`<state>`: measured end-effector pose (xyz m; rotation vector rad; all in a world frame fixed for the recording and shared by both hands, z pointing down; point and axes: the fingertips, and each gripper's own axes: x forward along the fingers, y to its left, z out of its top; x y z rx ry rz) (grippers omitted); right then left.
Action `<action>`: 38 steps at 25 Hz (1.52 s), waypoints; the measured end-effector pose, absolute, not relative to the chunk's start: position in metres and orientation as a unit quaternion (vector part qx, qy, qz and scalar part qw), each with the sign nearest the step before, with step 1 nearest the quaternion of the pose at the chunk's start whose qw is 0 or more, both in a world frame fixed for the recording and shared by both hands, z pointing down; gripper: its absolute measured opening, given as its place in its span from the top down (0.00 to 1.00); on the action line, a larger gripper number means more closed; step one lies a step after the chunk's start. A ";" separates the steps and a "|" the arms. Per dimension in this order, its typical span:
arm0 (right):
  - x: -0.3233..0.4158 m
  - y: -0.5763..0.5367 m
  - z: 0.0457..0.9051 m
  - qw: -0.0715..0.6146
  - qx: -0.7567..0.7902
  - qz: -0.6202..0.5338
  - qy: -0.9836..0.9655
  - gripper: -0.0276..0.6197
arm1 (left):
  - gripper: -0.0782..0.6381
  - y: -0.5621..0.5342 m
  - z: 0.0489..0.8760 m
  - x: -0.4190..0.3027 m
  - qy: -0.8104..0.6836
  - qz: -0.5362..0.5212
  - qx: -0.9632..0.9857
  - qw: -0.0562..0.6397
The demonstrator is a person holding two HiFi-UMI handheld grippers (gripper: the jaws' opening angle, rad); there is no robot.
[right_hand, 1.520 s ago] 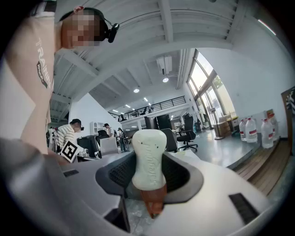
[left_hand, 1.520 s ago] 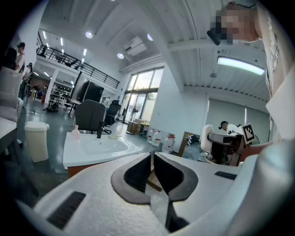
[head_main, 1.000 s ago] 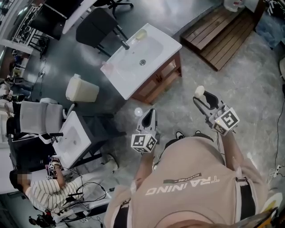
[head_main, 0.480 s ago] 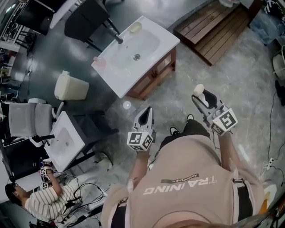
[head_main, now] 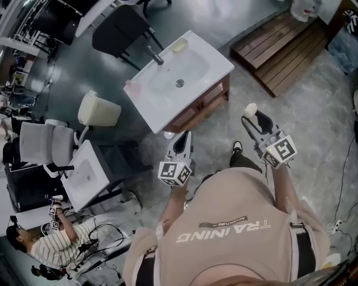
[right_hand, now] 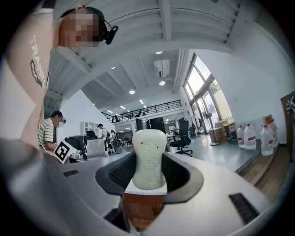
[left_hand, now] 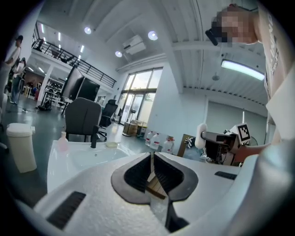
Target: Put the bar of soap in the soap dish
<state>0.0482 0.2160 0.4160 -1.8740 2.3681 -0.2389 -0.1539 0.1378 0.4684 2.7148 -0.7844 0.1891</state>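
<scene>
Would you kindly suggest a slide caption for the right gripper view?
Right gripper shut on a pale bar of soap, with a bright hall and large water bottles behind.

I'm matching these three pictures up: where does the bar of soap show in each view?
Head view: the bar of soap is right of centre, at the tip of the right tongs.
Left gripper view: small, at the right, at mid-height.
Right gripper view: in the centre, upright between the tongs.
Shared landmark: the water jugs.
</scene>
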 end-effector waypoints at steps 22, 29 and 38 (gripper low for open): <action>0.129 0.090 0.440 0.039 -0.522 -0.071 0.849 0.70 | 0.85 0.052 0.467 -0.054 -0.344 0.067 0.926 0.137; 0.125 0.054 0.457 0.022 -0.531 -0.091 0.842 0.70 | 0.85 0.008 0.487 -0.054 -0.329 0.072 0.929 0.153; 0.131 -0.006 0.433 0.019 -0.571 -0.079 0.817 0.70 | 0.85 -0.082 0.455 -0.028 -0.266 0.042 0.955 0.127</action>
